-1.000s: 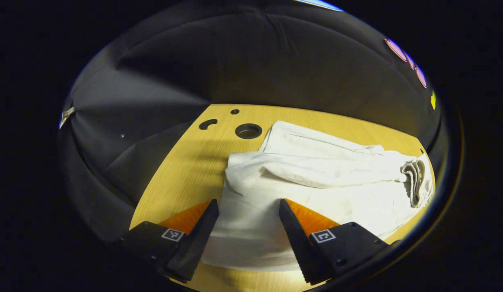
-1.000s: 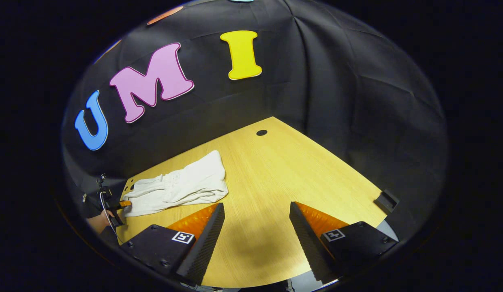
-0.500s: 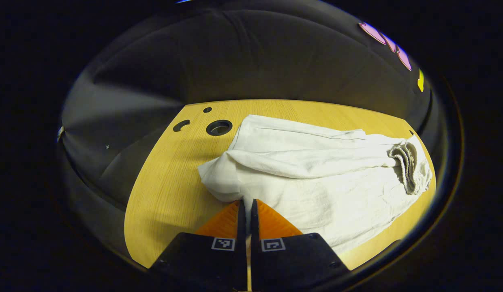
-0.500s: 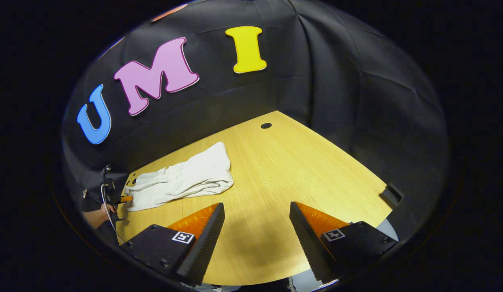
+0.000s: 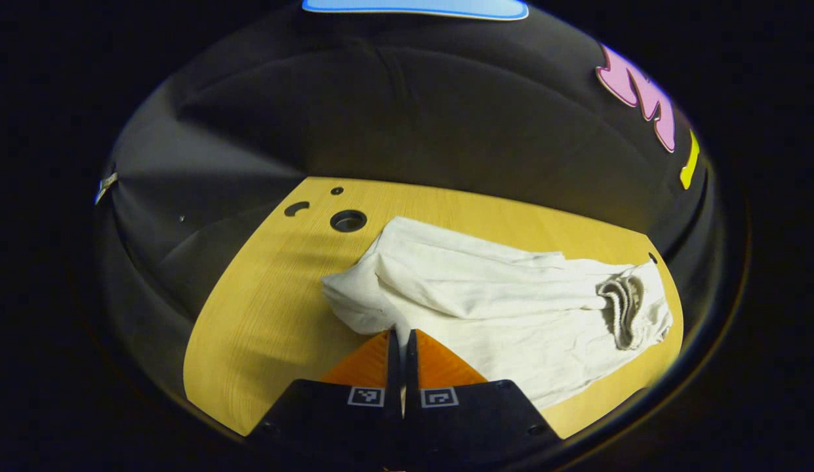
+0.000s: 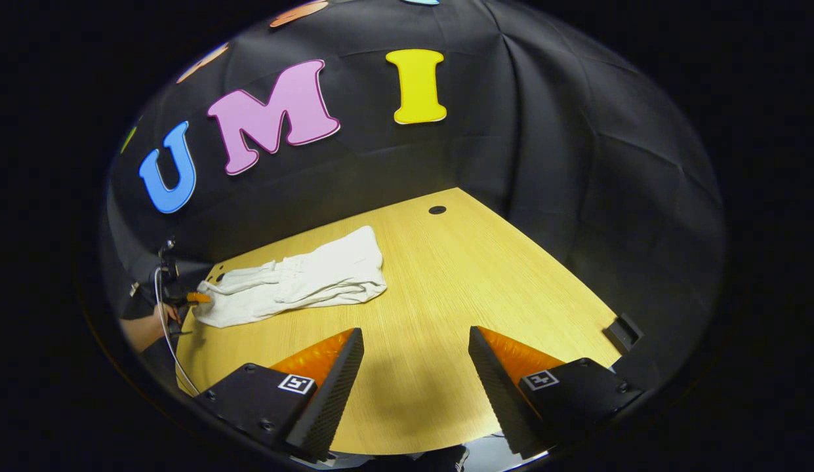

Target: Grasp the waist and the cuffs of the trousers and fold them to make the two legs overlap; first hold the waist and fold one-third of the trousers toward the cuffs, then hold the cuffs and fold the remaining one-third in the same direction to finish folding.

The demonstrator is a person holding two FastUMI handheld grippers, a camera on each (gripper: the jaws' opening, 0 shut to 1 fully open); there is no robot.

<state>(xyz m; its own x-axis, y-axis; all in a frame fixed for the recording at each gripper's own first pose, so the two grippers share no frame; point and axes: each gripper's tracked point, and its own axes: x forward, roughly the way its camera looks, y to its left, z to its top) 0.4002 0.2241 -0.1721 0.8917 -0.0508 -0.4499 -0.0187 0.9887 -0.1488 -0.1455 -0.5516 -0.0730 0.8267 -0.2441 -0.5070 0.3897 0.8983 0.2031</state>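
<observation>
Premises: a staged recording booth, not a lived-in room. Black cloth wall (image 6: 577, 164) hangs in folds around a bare wooden table (image 6: 459, 288), which has round cable holes (image 5: 347, 221) cut into its top. A cable (image 6: 167, 341) trails at the table's edge.

— What are you losing sight of at your left gripper (image 5: 401, 335)?
— The trousers' (image 5: 498, 308) edge is disappearing between my closed fingers. I'm not making out how much cloth they're pinching, and the cuffs are lying buried under folds ahead.
</observation>
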